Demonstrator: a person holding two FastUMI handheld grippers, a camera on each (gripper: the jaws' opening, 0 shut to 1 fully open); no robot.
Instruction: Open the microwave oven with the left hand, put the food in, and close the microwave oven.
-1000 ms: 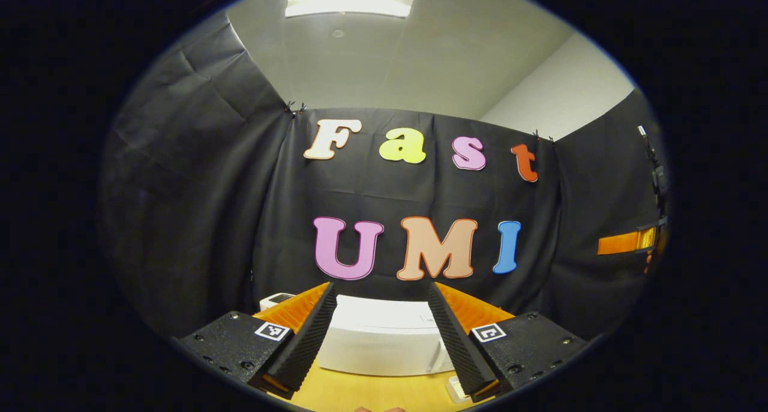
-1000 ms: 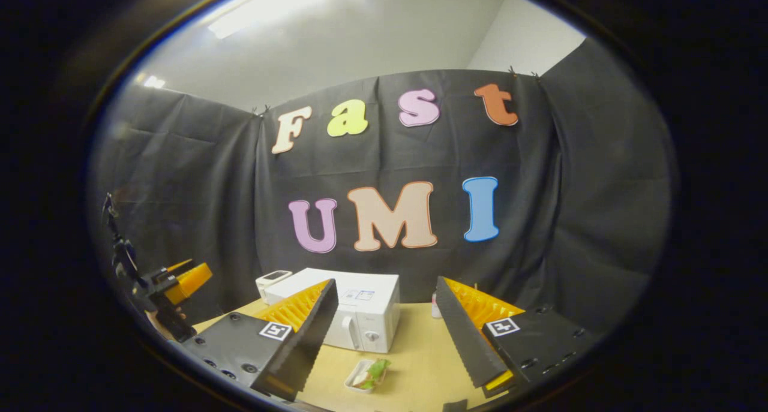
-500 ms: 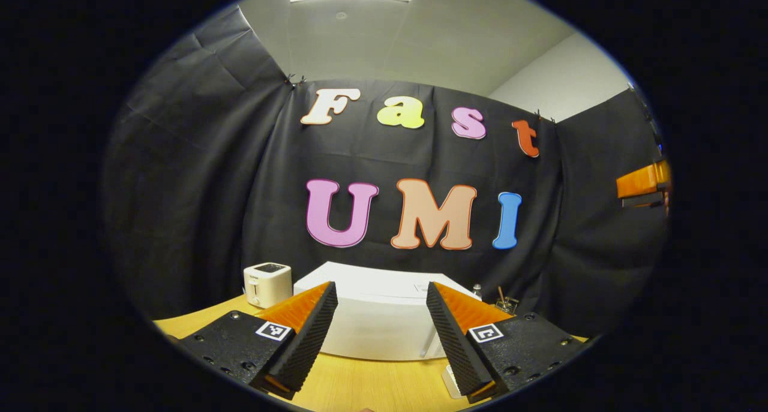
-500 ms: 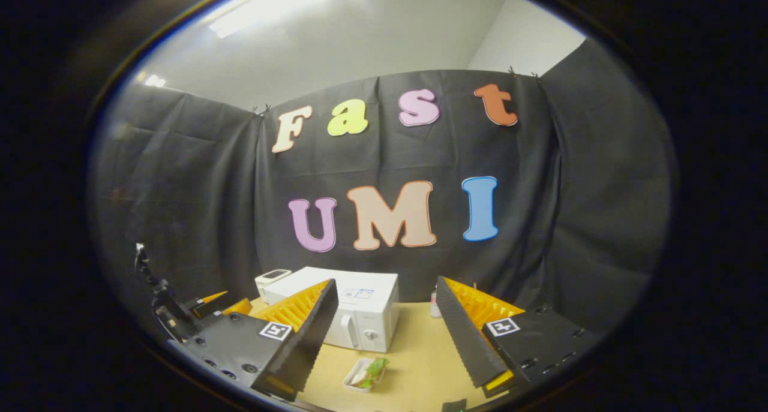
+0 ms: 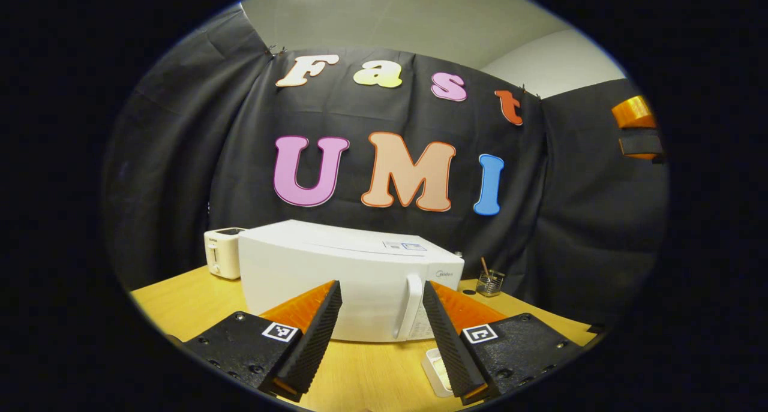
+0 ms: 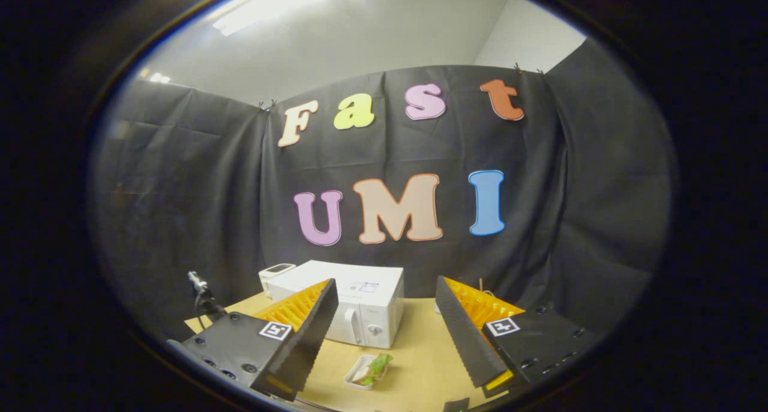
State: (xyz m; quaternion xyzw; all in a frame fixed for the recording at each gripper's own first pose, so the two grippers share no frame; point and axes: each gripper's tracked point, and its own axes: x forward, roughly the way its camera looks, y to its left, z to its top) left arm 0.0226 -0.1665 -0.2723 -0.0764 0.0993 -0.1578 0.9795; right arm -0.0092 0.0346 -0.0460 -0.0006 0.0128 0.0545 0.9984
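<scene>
The white microwave (image 5: 336, 268) stands on the wooden table (image 5: 180, 298) with its door shut, its vertical handle (image 5: 411, 307) on the right side of the front. My left gripper (image 5: 381, 289) is open, a short way in front of the door and apart from it. A small white tray of food (image 6: 367, 370), a sandwich with green leaves, lies on the table in front of the microwave (image 6: 360, 301); one corner of the tray (image 5: 433, 370) peeks out beside my left gripper's finger. My right gripper (image 6: 385, 283) is open and empty, held higher and farther back.
A white toaster (image 5: 223, 253) stands left of the microwave. A small glass jar with sticks (image 5: 490, 283) sits to its right near the black cloth wall. The right gripper's body (image 5: 636, 130) shows high at the right in the left gripper view.
My left gripper has come down and closer to the microwave, whose front and handle now show. In the right gripper view it sank behind my own finger. The right gripper barely moved.
</scene>
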